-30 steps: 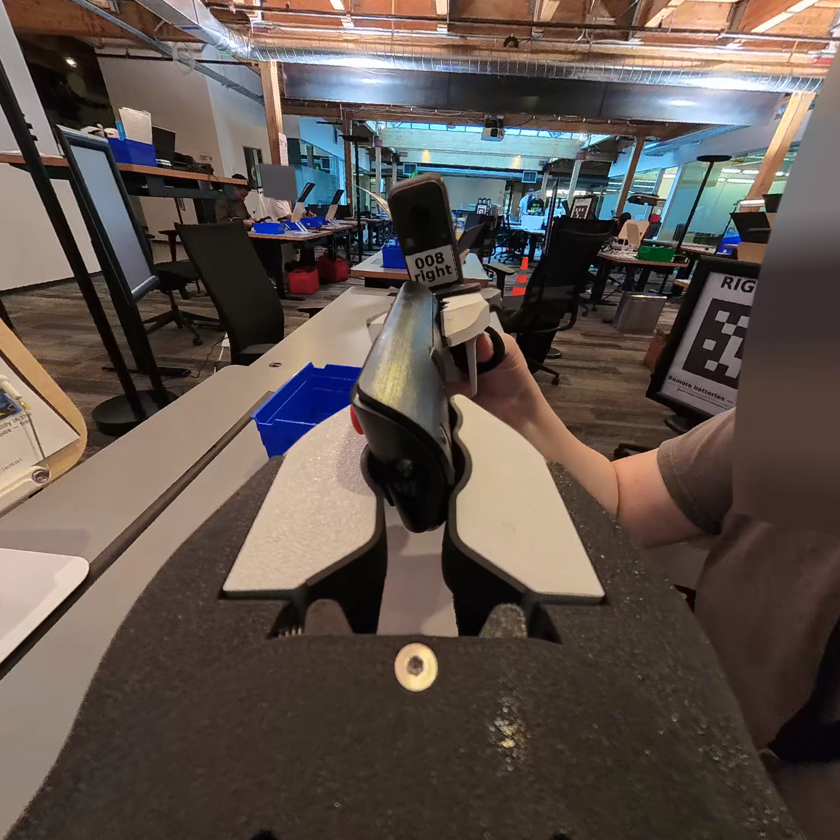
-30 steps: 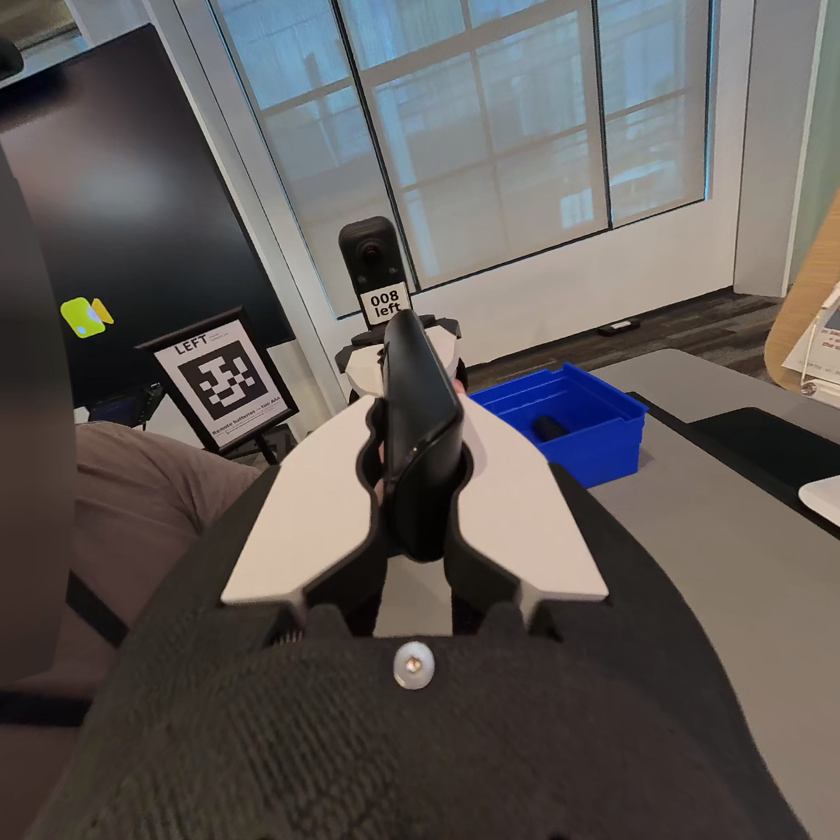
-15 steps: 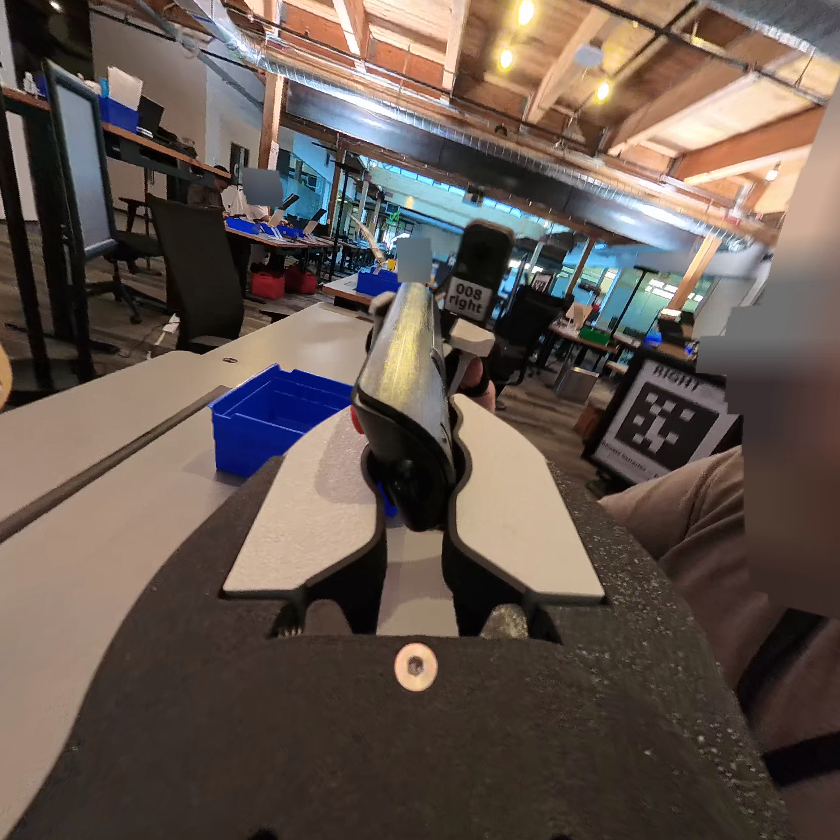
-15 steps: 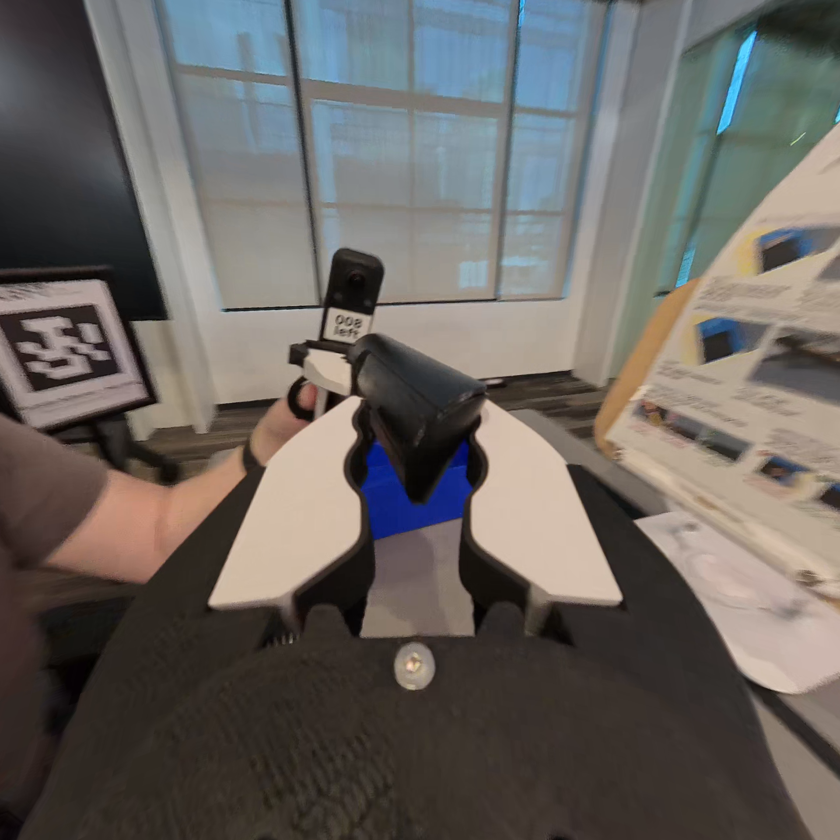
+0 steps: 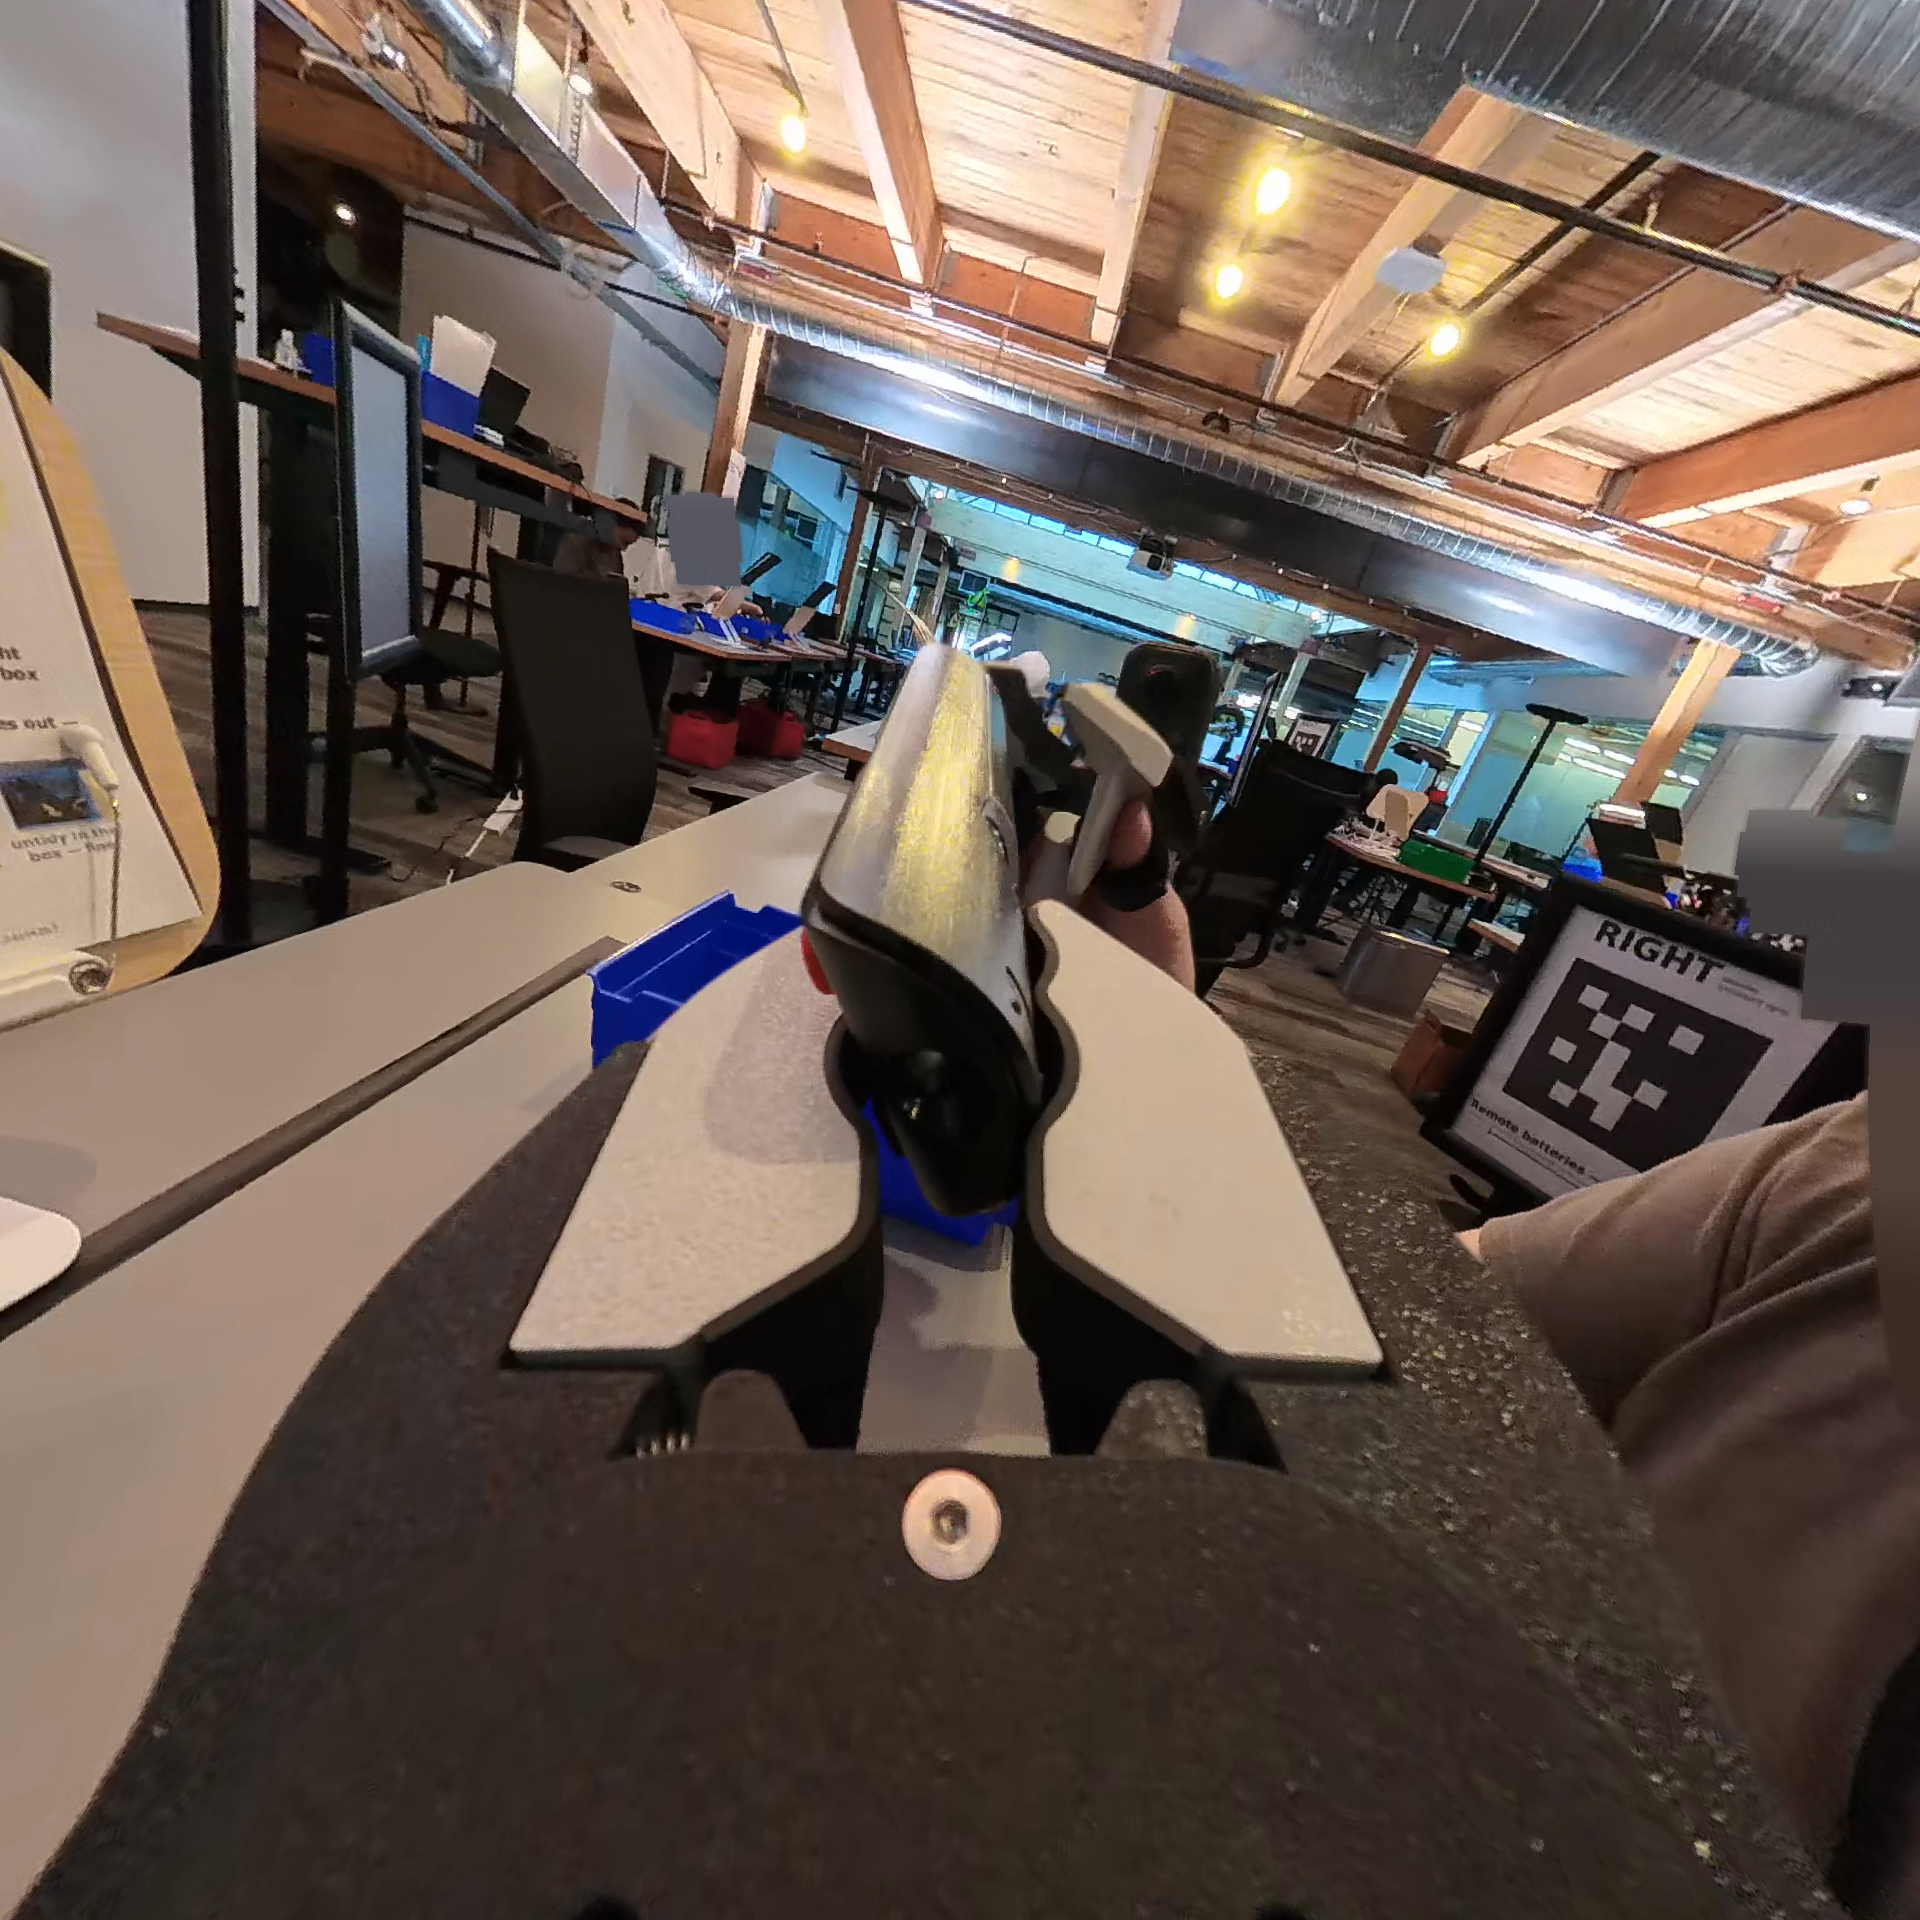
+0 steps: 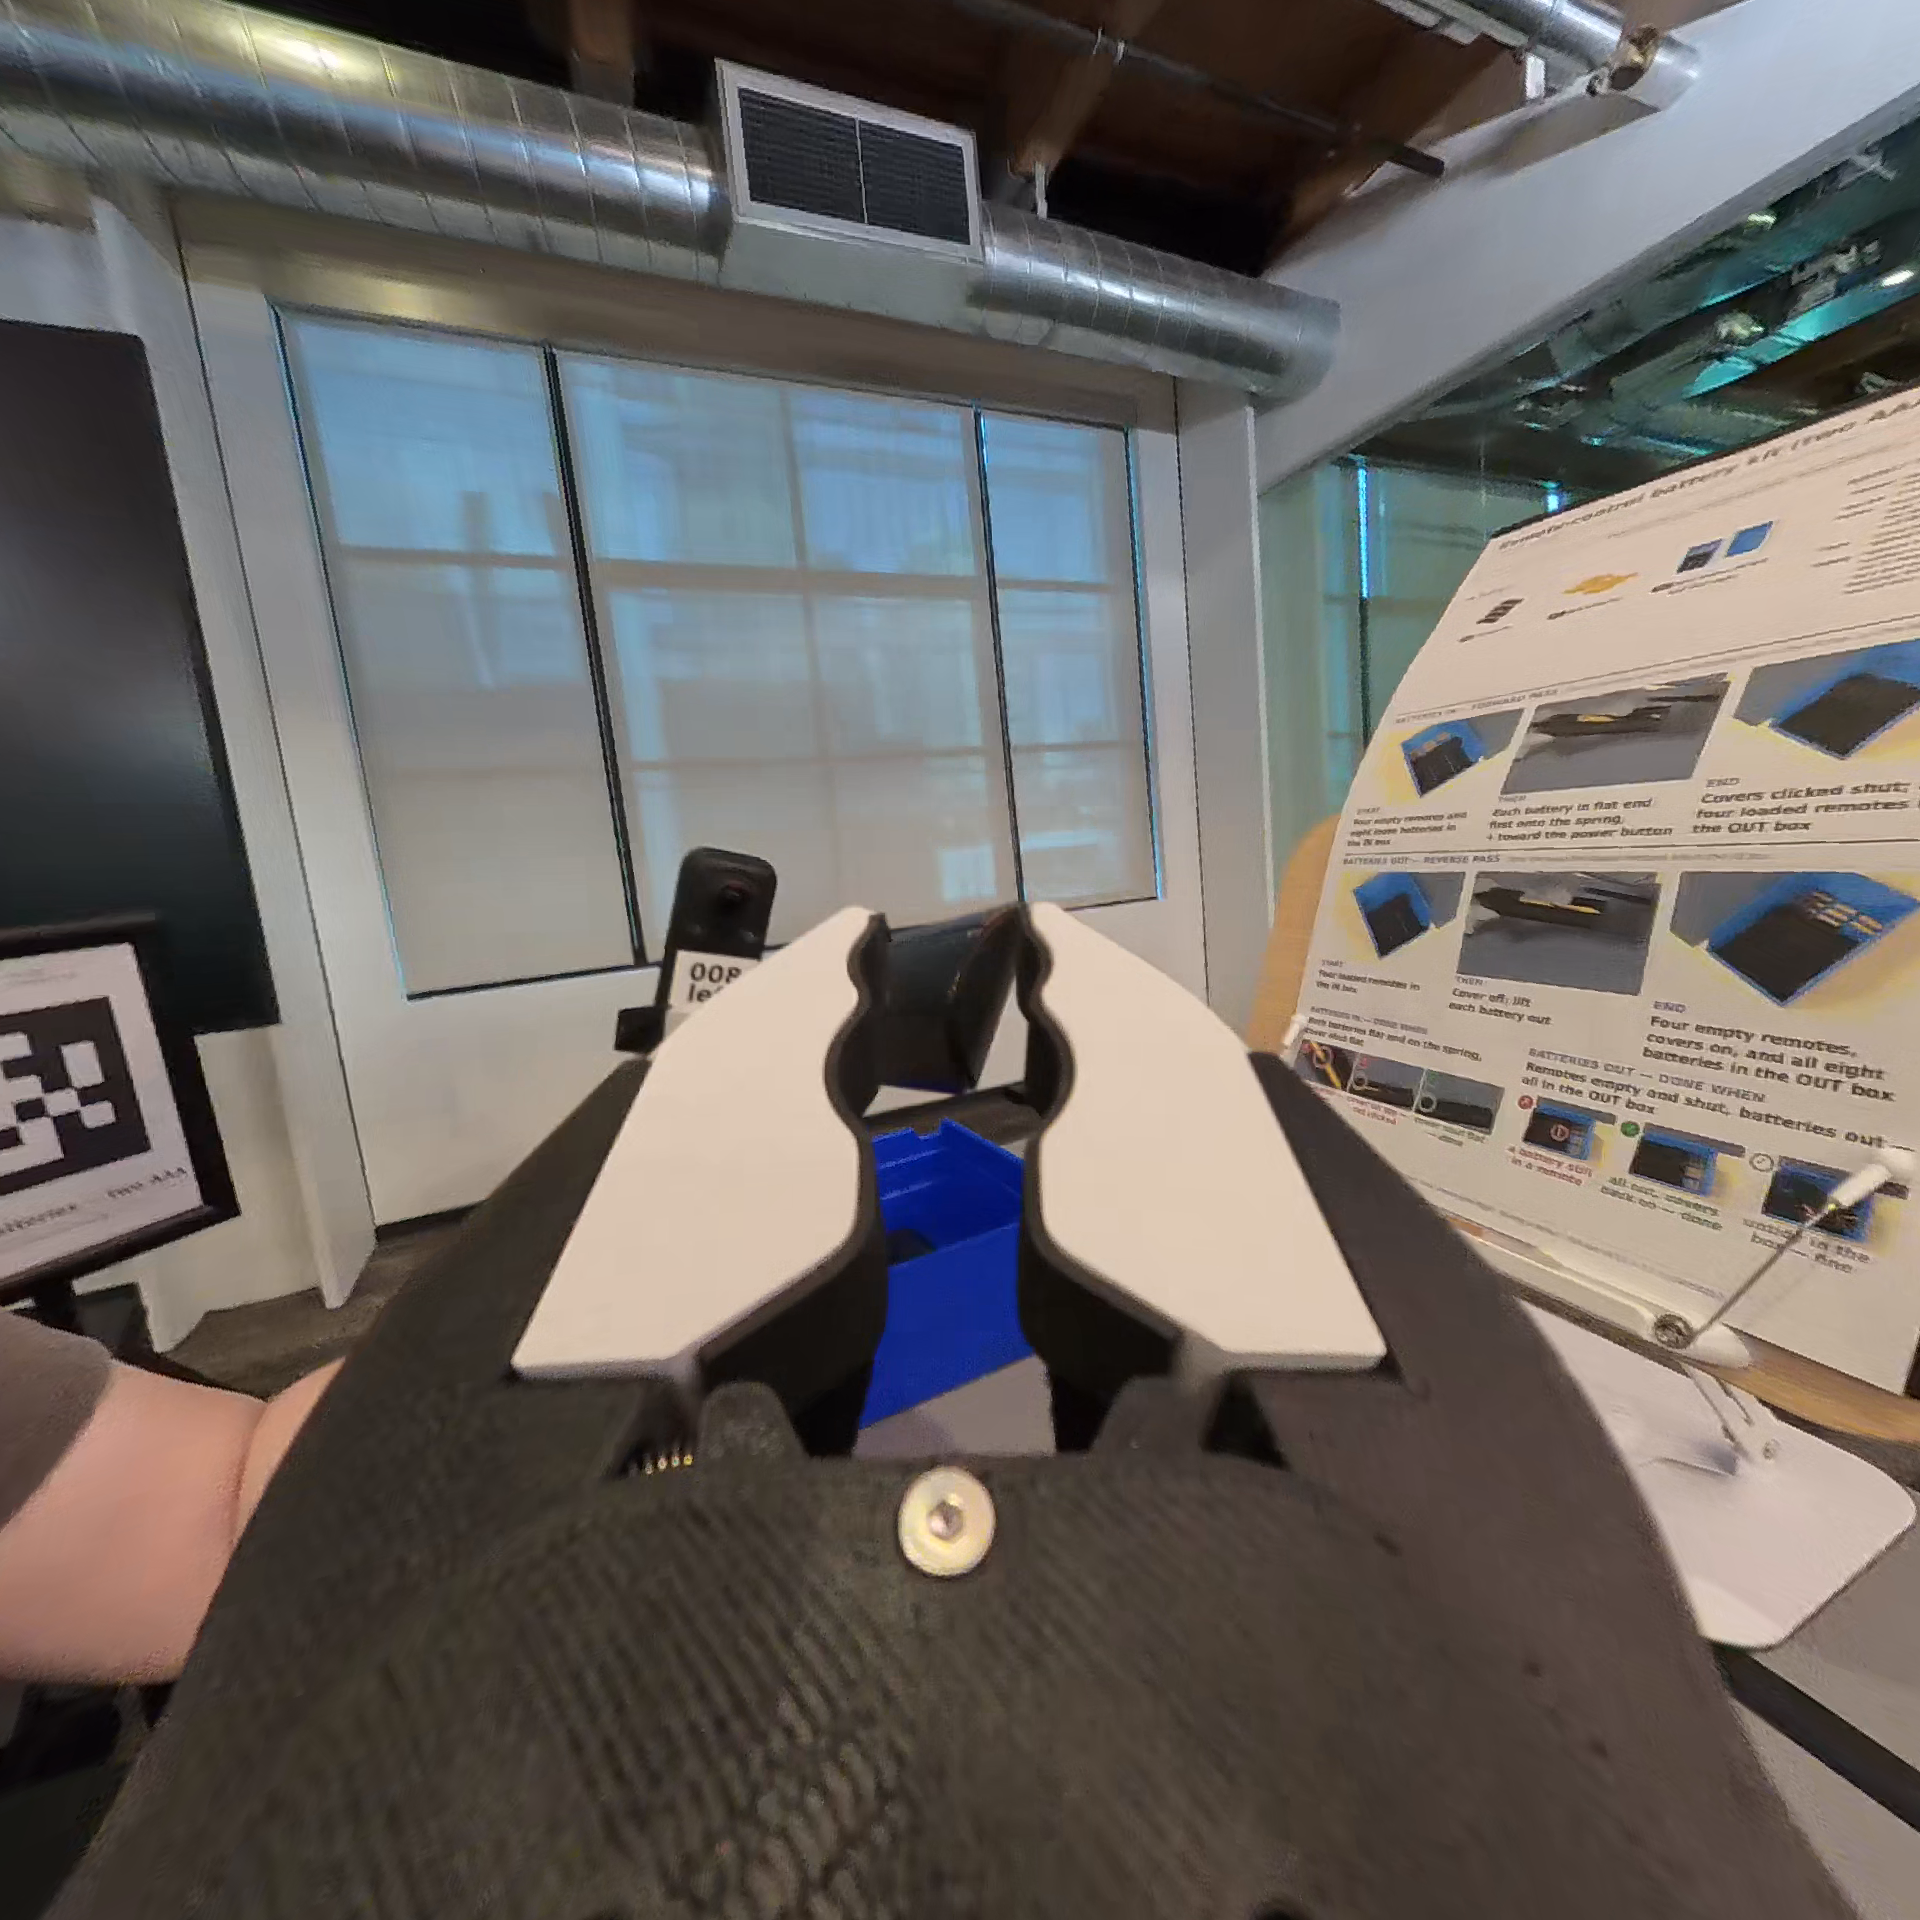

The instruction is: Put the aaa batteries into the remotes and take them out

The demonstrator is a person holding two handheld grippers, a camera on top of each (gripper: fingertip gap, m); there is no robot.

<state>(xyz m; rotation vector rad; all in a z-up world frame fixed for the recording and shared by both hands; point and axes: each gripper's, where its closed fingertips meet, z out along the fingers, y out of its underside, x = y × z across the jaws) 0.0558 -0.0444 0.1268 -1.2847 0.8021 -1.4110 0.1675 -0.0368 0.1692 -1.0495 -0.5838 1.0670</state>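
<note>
A black remote (image 5: pixel 914 831) is held in the air between both grippers, above the grey table (image 5: pixel 260 1039). My left gripper (image 5: pixel 914 935) is shut on its near end, with the remote's glossy back facing up and left. At its far end the right gripper's grey fingers (image 5: pixel 1107 758) and the hand holding them show. In the right wrist view, my right gripper (image 6: pixel 945 920) pinches the other end of the remote (image 6: pixel 935 997) just at its fingertips. No batteries are in view.
A blue bin (image 5: pixel 665 977) stands on the table below the remote, also in the right wrist view (image 6: pixel 935 1226). An instruction board (image 6: pixel 1662 935) on a white base stands at the table's back. Marker signs (image 5: pixel 1631 1060) stand beside the person's arm (image 5: pixel 1714 1299).
The right gripper has slid back along the remote, from deep in its jaws to only the fingertips. Both grippers have swung and tilted upward, and the remote has rolled a little.
</note>
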